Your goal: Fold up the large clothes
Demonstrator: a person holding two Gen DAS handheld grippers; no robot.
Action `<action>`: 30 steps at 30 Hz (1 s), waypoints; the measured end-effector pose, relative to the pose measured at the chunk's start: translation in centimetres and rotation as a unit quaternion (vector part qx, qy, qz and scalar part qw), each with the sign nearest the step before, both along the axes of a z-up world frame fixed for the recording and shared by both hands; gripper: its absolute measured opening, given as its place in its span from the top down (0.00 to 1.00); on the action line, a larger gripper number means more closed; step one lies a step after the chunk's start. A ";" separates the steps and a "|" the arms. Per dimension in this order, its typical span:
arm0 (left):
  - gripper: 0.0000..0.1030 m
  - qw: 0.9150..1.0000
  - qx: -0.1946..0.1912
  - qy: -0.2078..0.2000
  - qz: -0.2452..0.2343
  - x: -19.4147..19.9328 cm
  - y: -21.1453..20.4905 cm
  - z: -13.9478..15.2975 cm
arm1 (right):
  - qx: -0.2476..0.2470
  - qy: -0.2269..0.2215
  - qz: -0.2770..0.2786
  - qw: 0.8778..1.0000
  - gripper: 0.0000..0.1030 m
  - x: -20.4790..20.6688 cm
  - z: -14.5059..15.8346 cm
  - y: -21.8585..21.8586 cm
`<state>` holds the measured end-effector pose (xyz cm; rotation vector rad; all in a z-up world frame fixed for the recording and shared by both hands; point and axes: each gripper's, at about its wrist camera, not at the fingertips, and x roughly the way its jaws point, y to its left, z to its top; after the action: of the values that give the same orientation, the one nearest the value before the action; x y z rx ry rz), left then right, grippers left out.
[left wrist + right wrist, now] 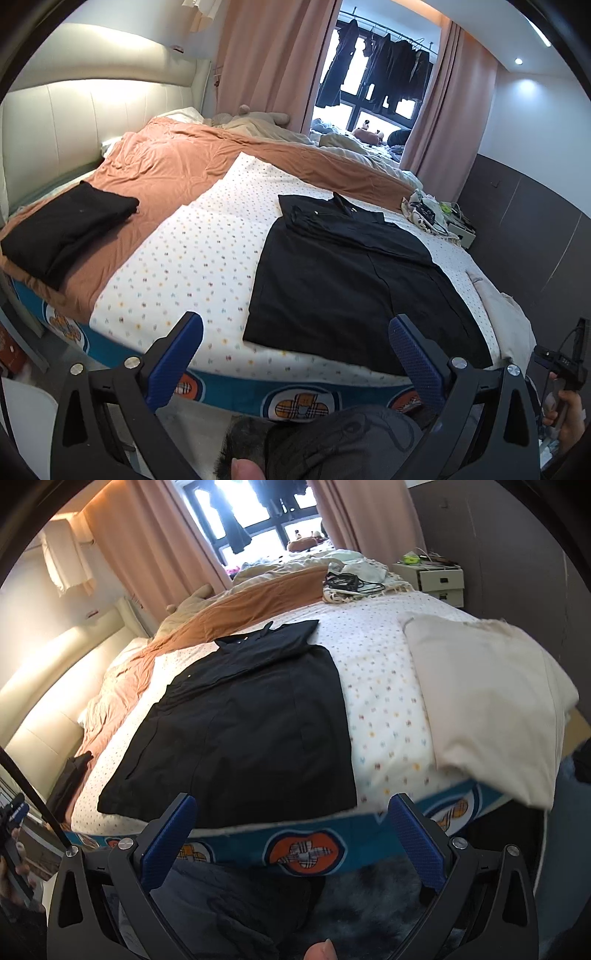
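A black shirt (343,273) lies flat on the dotted white sheet (192,251), sides folded in, collar at the far end. In the right wrist view the same black shirt (243,731) reaches the near bed edge. My left gripper (295,332) hovers open in front of the bed's near edge, level with the shirt's near left corner, nothing between its blue pads. My right gripper (291,812) is open too, held before the bed edge just below the shirt's hem. Neither gripper touches the cloth. The other gripper (561,365) shows at the right edge of the left wrist view, in a hand.
A folded black garment (66,232) rests on the orange blanket (177,166) at left. A cream pillow (484,701) sits at the bed's right corner. Cables and cloths (351,581) lie at the far side, beside a white drawer unit (439,579). Pink curtains (266,62) frame a window.
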<state>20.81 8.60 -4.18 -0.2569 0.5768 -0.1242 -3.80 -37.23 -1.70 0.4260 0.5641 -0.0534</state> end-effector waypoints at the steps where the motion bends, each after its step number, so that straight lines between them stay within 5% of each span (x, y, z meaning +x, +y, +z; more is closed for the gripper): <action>1: 0.00 1.000 -0.004 0.000 -0.002 -0.4 0.0 -0.4 | 0.002 -0.001 -0.002 1.000 0.00 -0.5 -0.5 0.1; 9: 0.00 1.000 0.021 -0.016 -0.004 -3.6 -1.5 -2.7 | 0.061 -0.015 -0.015 0.998 0.00 -2.6 -4.6 -0.7; 12: 0.00 1.000 -0.002 -0.012 0.002 -4.0 -1.2 -3.3 | 0.076 -0.022 -0.019 0.997 0.00 -3.0 -5.7 -1.1; 19: 0.00 0.998 -0.063 -0.009 0.007 -2.9 0.8 -5.1 | 0.101 -0.027 -0.019 0.994 0.19 -2.3 -8.7 -1.1; 30: 0.03 0.994 -0.107 0.039 -0.006 3.3 1.5 -8.7 | 0.130 -0.010 -0.014 0.991 0.37 4.3 -11.6 -2.0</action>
<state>24.15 10.12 -12.84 -0.4676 0.6425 -0.1890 0.45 -39.24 -13.26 0.6874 0.5470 -0.0021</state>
